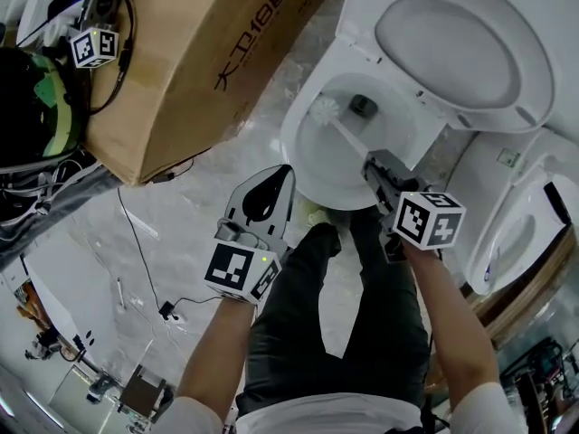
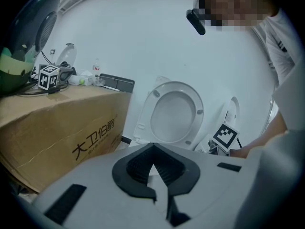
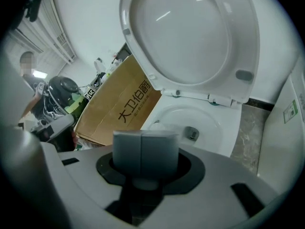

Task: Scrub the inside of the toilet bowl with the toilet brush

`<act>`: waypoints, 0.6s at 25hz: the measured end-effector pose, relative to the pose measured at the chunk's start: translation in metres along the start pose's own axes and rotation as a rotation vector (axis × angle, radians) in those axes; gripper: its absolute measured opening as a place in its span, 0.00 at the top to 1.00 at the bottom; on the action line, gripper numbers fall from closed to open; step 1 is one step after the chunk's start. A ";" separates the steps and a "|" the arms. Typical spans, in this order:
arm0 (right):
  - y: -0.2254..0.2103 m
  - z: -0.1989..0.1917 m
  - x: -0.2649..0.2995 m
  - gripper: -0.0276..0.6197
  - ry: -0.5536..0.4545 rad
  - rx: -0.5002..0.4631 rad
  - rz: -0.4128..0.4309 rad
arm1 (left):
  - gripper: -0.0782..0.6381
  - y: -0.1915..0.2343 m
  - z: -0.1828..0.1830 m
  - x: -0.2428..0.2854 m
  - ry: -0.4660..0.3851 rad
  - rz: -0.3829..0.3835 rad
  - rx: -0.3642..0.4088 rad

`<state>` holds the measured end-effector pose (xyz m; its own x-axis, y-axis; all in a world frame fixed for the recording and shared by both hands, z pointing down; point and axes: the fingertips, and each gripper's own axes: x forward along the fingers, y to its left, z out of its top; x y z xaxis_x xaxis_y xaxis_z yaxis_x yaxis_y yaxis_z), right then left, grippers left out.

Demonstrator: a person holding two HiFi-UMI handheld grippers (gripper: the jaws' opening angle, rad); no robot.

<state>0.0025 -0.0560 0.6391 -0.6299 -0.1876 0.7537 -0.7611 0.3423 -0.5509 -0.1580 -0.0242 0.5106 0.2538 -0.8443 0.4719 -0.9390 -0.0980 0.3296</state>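
While right gripper (image 1: pixel 373 166) jaws pinch grey handle end of toilet brush (image 1: pixel 347 137), white shaft slants down into toilet bowl (image 1: pixel 303 156); bristle head at bowl's inner left side, near drain hole (image 1: pixel 363 107). Left gripper (image 1: pixel 284 177) jaws pressed together, nothing between them, tips near bowl's front rim. Seat lid (image 1: pixel 470 52) raised. Cardboard box (image 1: pixel 208 61) beside toilet, on marble floor (image 1: pixel 154 233).

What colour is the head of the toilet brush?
The brush head is white, seen best in the head view.
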 end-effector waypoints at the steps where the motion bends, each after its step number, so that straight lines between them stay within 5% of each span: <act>1: 0.004 -0.003 -0.001 0.71 0.016 -0.024 0.004 | 0.88 0.000 -0.001 -0.002 -0.001 0.004 -0.005; 9: 0.027 -0.045 -0.010 0.71 0.202 -0.181 0.046 | 0.88 -0.005 -0.010 -0.018 0.005 0.031 -0.038; 15: 0.022 -0.082 -0.039 0.71 0.363 -0.385 0.033 | 0.88 -0.011 -0.013 -0.024 -0.001 0.044 -0.080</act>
<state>0.0227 0.0343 0.6272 -0.5067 0.1369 0.8512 -0.5866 0.6688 -0.4567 -0.1511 0.0044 0.5065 0.2123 -0.8476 0.4864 -0.9276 -0.0182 0.3732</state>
